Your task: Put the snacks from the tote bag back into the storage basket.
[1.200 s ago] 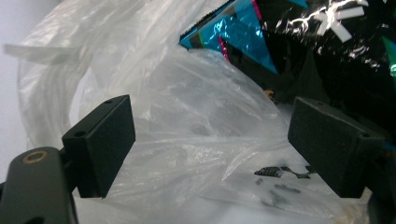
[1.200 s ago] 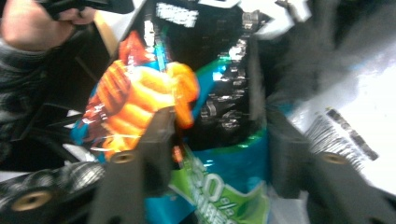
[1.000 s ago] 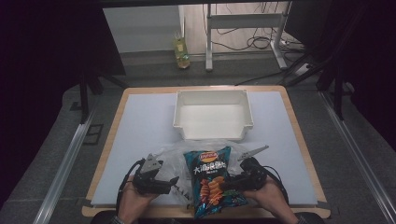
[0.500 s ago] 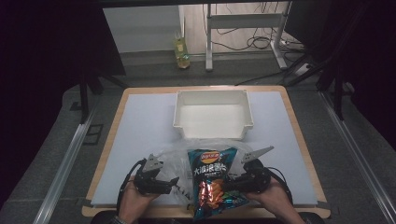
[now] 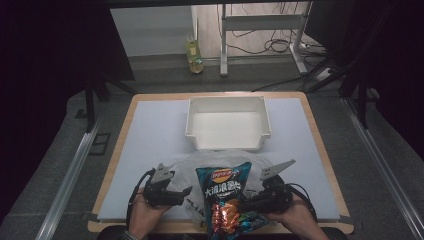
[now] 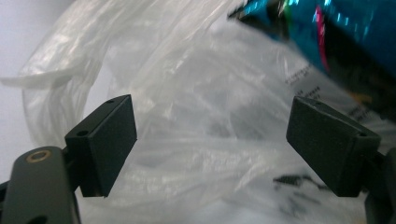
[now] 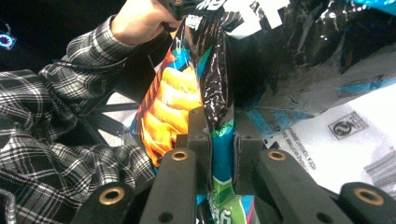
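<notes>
Your right gripper (image 7: 219, 135): just clenched on dark blue foil crisp bag's (image 5: 223, 192) edge | your left gripper (image 6: 212, 140): released, clear crinkled plastic bag (image 6: 187, 116) between fingers, untouched

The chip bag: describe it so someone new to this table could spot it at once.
Start at the white bin in the middle of the table and come toward the person's edge. There a crumpled clear plastic bag lies, and the chip bag rests on it, pinched by the right gripper. It alone is glossy dark blue, with orange chips pictured.
</notes>
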A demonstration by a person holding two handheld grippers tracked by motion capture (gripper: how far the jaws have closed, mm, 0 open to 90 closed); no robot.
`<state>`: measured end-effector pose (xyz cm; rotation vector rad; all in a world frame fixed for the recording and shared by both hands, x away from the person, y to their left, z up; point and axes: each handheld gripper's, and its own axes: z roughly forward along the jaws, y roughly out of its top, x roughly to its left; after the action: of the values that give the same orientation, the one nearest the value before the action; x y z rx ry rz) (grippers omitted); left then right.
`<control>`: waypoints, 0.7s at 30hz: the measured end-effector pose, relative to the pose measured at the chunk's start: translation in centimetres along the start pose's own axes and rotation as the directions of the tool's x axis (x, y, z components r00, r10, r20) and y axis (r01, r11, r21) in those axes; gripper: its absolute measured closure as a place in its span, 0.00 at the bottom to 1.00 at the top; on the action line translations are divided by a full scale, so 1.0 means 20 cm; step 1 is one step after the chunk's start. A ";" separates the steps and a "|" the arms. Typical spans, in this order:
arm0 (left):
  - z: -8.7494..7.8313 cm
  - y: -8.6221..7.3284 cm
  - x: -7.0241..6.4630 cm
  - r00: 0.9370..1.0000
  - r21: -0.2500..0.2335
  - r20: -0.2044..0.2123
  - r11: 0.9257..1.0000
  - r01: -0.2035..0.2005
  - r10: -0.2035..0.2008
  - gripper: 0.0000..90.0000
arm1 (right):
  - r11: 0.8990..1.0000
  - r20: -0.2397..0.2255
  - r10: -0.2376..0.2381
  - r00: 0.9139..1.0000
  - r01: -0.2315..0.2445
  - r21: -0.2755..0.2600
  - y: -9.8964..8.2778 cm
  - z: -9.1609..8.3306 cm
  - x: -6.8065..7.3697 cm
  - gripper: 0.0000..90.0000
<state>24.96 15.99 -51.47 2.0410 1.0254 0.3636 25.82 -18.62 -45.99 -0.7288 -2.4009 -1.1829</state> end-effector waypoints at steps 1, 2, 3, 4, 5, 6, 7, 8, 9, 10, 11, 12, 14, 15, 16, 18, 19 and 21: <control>0.00 0.00 0.00 1.000 0.003 0.000 1.000 -0.003 0.003 0.17 | 1.000 0.000 -0.008 1.000 0.008 0.001 0.00 0.01 0.00 0.90; 0.01 0.00 -0.01 1.000 0.006 0.000 1.000 -0.005 0.005 0.17 | 1.000 0.001 -0.015 1.000 0.015 0.002 0.01 0.02 0.00 0.90; 0.01 0.00 -0.01 1.000 0.011 0.005 1.000 -0.007 0.007 0.18 | 1.000 -0.003 -0.020 1.000 0.020 0.002 0.01 0.03 0.00 0.90; 0.02 0.00 -0.01 1.000 0.019 0.007 1.000 -0.011 0.011 0.18 | 1.000 -0.004 -0.027 1.000 0.027 0.002 0.02 0.03 0.01 0.91; 0.03 0.00 -0.01 1.000 0.027 0.009 1.000 -0.014 0.014 0.18 | 1.000 -0.005 -0.028 1.000 0.028 0.003 0.03 0.04 0.01 0.91; 0.03 0.00 -0.02 1.000 0.035 0.013 0.999 -0.017 0.017 0.18 | 0.999 -0.005 -0.037 0.999 0.037 -0.002 0.04 0.04 0.01 0.91; 0.04 0.00 -0.02 1.000 0.042 0.017 0.999 -0.018 0.018 0.18 | 0.999 -0.002 -0.043 0.999 0.043 -0.006 0.05 0.03 0.02 0.91; 0.05 0.00 -0.02 1.000 0.046 0.017 0.999 -0.021 0.020 0.18 | 0.999 0.002 -0.050 0.999 0.050 -0.011 0.06 0.03 0.02 0.91; 0.05 0.00 -0.03 1.000 0.048 0.018 0.999 -0.025 0.024 0.18 | 0.998 0.009 -0.054 0.998 0.055 -0.016 0.06 0.02 0.03 0.91; 0.05 0.00 -0.03 0.999 0.051 0.019 0.998 -0.030 0.029 0.18 | 0.998 0.014 -0.062 0.998 0.062 -0.019 0.07 0.01 0.03 0.92; 0.05 0.00 -0.03 0.999 0.050 0.021 0.998 -0.029 0.028 0.18 | 0.997 0.020 -0.068 0.997 0.069 -0.025 0.08 0.01 0.03 0.92; 0.05 0.00 -0.03 0.999 0.050 0.021 0.998 -0.030 0.029 0.18 | 0.997 0.029 -0.074 0.997 0.075 -0.036 0.08 0.00 0.03 0.92; 0.05 0.00 -0.03 0.999 0.055 0.022 0.998 -0.033 0.032 0.18 | 0.995 0.050 -0.080 0.996 0.082 -0.052 0.09 -0.02 0.04 0.93; 0.05 0.00 -0.03 0.999 0.059 0.024 0.998 -0.036 0.034 0.18 | 0.995 0.058 -0.082 0.995 0.085 -0.061 0.09 -0.03 0.03 0.93; 0.05 0.00 -0.03 0.999 0.059 0.025 0.998 -0.034 0.033 0.18 | 0.994 0.064 -0.081 0.995 0.086 -0.068 0.10 -0.03 0.03 0.94; 0.05 0.00 -0.03 0.999 0.057 0.027 0.998 -0.027 0.026 0.18 | 0.993 0.076 -0.080 0.994 0.087 -0.085 0.10 -0.05 0.03 0.94; 0.05 0.00 -0.03 0.999 0.060 0.026 0.998 -0.028 0.027 0.18 | 0.992 0.082 -0.080 0.993 0.088 -0.091 0.11 -0.06 0.03 0.95; 0.05 0.00 -0.03 0.999 0.066 0.026 0.997 -0.029 0.027 0.18 | 0.990 0.095 -0.082 0.992 0.092 -0.104 0.12 -0.08 0.03 0.95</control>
<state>25.09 14.92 -52.16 2.1153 1.0068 0.3218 26.86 -18.51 -43.36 -0.7313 -2.4814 -1.3517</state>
